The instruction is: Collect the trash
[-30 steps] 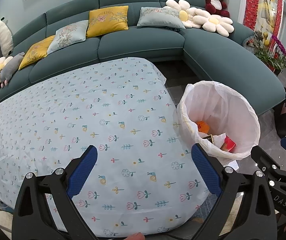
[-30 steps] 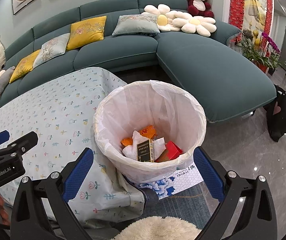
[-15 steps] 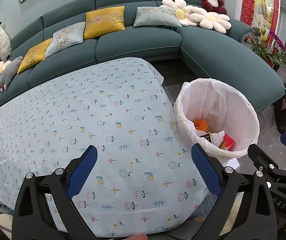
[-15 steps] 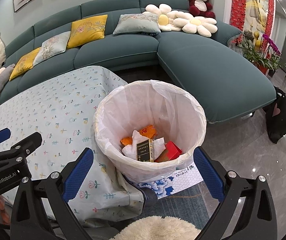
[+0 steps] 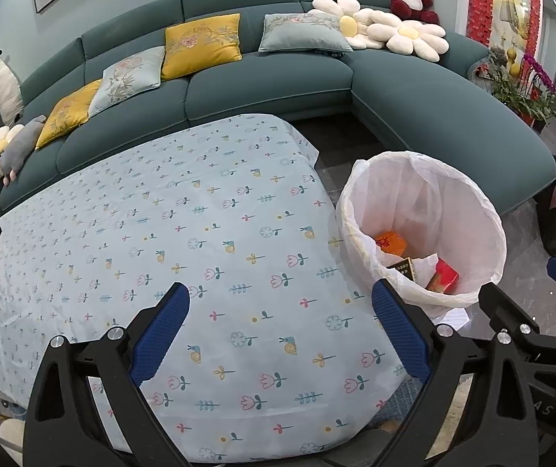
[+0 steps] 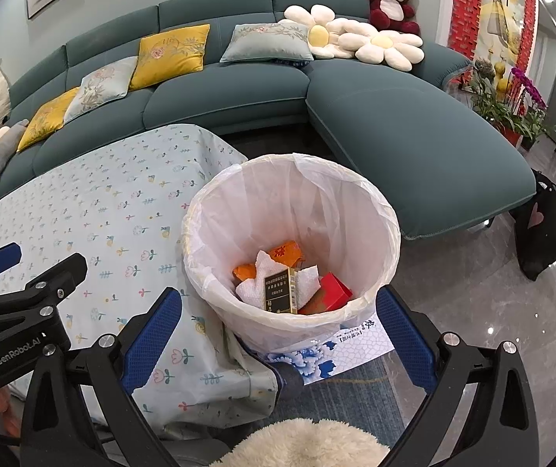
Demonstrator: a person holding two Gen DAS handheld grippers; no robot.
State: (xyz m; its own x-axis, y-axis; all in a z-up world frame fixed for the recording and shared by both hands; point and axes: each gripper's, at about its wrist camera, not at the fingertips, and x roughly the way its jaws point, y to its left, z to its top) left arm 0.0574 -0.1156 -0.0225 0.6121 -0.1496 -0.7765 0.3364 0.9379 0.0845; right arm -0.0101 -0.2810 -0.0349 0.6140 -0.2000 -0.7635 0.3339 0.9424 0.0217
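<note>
White-lined bin holds the trash

Blue-padded fingers of the left gripper (image 5: 279,330) stand wide apart, holding nothing, over the flowered tablecloth (image 5: 207,233). At its 2 o'clock sits the bin (image 5: 425,233), just beside the table edge. The right gripper (image 6: 278,334) is likewise spread and bare, the bin (image 6: 293,202) at its 12 o'clock. Inside lie a black box (image 6: 279,288), tissue (image 6: 262,272), a red box (image 6: 334,292) and orange wrappers (image 6: 287,252)
</note>
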